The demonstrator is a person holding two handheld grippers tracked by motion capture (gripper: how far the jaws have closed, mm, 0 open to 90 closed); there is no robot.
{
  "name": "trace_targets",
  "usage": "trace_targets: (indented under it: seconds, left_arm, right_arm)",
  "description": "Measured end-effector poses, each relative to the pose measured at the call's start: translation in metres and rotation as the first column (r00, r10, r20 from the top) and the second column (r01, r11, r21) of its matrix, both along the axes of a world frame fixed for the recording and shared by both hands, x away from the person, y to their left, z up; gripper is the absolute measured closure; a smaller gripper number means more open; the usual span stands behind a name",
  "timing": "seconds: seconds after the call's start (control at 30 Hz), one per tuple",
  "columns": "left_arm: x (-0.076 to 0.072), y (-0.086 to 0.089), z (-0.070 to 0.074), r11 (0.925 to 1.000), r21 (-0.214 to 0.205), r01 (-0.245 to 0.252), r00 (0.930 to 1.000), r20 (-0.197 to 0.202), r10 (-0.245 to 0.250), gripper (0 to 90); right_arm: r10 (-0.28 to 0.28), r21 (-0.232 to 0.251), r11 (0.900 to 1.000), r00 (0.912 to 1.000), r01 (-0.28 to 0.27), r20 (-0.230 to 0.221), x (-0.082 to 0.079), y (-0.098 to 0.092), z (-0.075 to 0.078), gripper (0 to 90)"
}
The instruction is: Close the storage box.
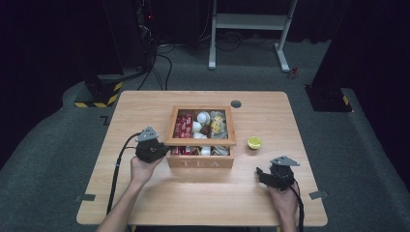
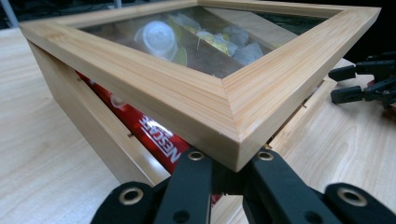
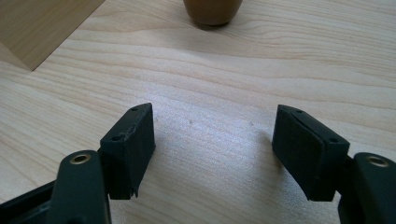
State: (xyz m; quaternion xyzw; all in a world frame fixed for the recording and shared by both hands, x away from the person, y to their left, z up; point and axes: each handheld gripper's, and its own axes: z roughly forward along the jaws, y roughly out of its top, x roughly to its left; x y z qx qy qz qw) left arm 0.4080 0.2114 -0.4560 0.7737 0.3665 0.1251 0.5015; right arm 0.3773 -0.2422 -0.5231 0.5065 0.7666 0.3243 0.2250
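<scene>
A wooden tea box (image 1: pixel 200 162) marked TEA stands mid-table. Its glass-paned lid (image 1: pixel 200 141) is tilted up off the box. My left gripper (image 1: pixel 162 150) is at the box's front left corner, shut on the lid's corner (image 2: pixel 233 140). Through the gap below the lid I see red Nescafe packets (image 2: pixel 159 137). Under the glass lie a white capsule (image 2: pixel 159 35) and yellow sachets. My right gripper (image 1: pixel 263 174) hovers open over bare table to the right of the box, with nothing between its pads (image 3: pixel 133 149). From the left gripper view the right gripper (image 2: pixel 359 84) appears beyond the box.
A small yellow-green cup (image 1: pixel 254 142) stands on the table right of the box, and its brown base (image 3: pixel 212 9) is ahead of my right gripper. A grey grommet (image 1: pixel 236 104) sits behind the box. The box's corner (image 3: pixel 37 28) lies to the front left of the right jaws.
</scene>
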Motion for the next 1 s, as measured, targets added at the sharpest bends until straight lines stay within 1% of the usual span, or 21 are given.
trace_targets:
  seconds: [0.03,0.07,0.1,0.23,0.37,0.53,0.6,0.63,0.73,0.83,0.9,1.0]
  left_arm:
    - [0.000,0.000,-0.001,1.0000,0.000,-0.002,1.0000,-0.002,0.002,90.0]
    - [-0.001,-0.001,-0.001,0.9999,0.012,-0.008,1.0000,0.004,0.008,90.0]
    - [-0.003,-0.002,0.000,0.9994,0.030,-0.015,0.9997,0.019,0.014,90.0]
    - [-0.005,-0.002,0.001,0.9991,0.039,-0.014,0.9996,0.026,0.013,90.0]
    - [-0.006,-0.002,-0.004,0.9994,0.031,-0.011,0.9999,0.009,0.011,90.0]
    - [-0.006,-0.002,-0.006,0.9997,0.022,-0.011,0.9999,0.008,0.011,90.0]
    - [-0.007,-0.001,-0.009,0.9998,0.017,-0.011,0.9999,0.007,0.011,90.0]
    - [-0.008,-0.002,-0.012,0.9999,0.008,-0.013,0.9999,-0.003,0.013,90.0]
    - [-0.009,-0.002,-0.018,0.9999,0.014,-0.010,0.9998,-0.017,0.011,90.0]
    - [-0.009,-0.001,-0.020,0.9998,0.016,-0.006,0.9997,-0.022,0.006,90.0]
    - [-0.010,-0.001,-0.020,0.9999,0.006,-0.008,0.9997,-0.025,0.008,90.0]
    - [-0.011,-0.001,-0.020,1.0000,0.002,-0.005,0.9997,-0.024,0.005,90.0]
  right_arm:
    - [0.000,0.000,1.0000,1.0000,0.000,0.000,0.000,0.000,0.000,29.7]
    - [0.000,0.000,1.0000,1.0000,0.000,0.000,0.000,0.000,0.000,29.7]
    - [-0.001,0.001,1.0000,1.0000,0.001,-0.001,0.000,0.000,0.000,29.7]
    - [0.000,-0.001,1.0000,1.0000,0.000,0.001,0.000,0.000,0.000,29.7]
    - [0.002,-0.002,1.0000,1.0000,-0.002,0.000,0.000,0.000,0.000,29.9]
    - [0.001,0.000,1.0000,1.0000,-0.001,-0.001,0.000,0.000,0.000,30.2]
    - [0.004,0.000,1.0000,1.0000,-0.004,-0.001,0.000,0.000,0.000,30.9]
    - [0.005,0.001,1.0000,1.0000,-0.005,-0.002,-0.001,0.000,0.000,31.1]
    - [0.006,0.000,1.0000,1.0000,-0.006,0.000,-0.001,0.000,0.000,31.1]
    - [0.007,0.001,1.0000,1.0000,-0.007,-0.001,-0.001,0.000,0.000,31.1]
    - [0.007,0.001,1.0000,1.0000,-0.007,-0.001,-0.001,0.000,0.000,31.1]
    - [0.007,0.000,1.0000,1.0000,-0.007,-0.001,-0.001,0.000,0.000,31.1]
